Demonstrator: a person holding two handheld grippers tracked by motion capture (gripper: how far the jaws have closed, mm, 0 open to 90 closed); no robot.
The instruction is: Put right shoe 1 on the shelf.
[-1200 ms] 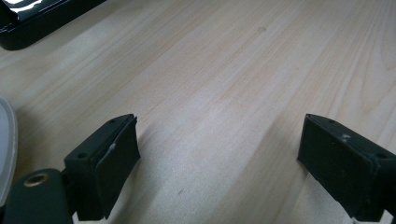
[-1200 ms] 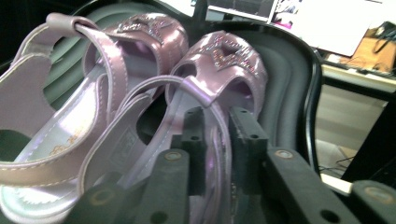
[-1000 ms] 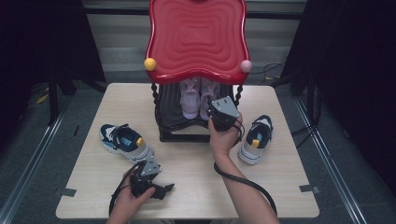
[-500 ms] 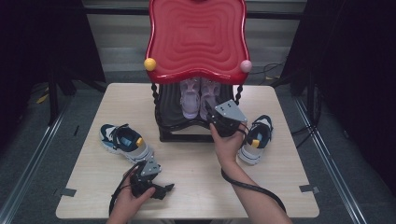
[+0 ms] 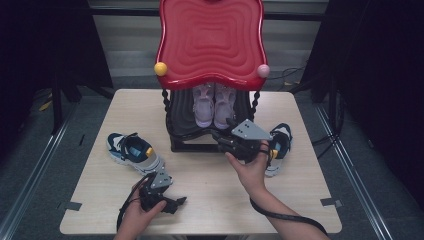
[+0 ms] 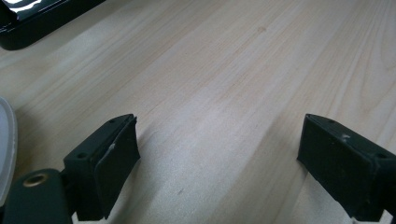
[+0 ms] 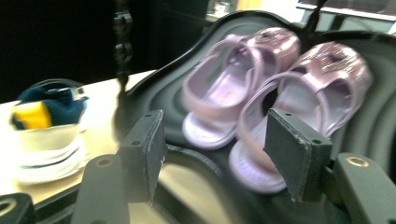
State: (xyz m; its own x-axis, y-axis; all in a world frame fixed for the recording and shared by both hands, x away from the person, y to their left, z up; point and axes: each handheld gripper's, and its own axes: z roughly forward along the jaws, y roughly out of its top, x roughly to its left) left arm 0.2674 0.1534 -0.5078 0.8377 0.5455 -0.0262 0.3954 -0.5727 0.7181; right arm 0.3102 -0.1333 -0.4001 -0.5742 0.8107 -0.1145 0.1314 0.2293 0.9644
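Right gripper sits at the front edge of the black lower shelf, fingers just been opening, nothing between them. Pink sandals lie side by side on that shelf, just ahead of the fingers. Left gripper low over the bare tabletop, fingers apart, empty.
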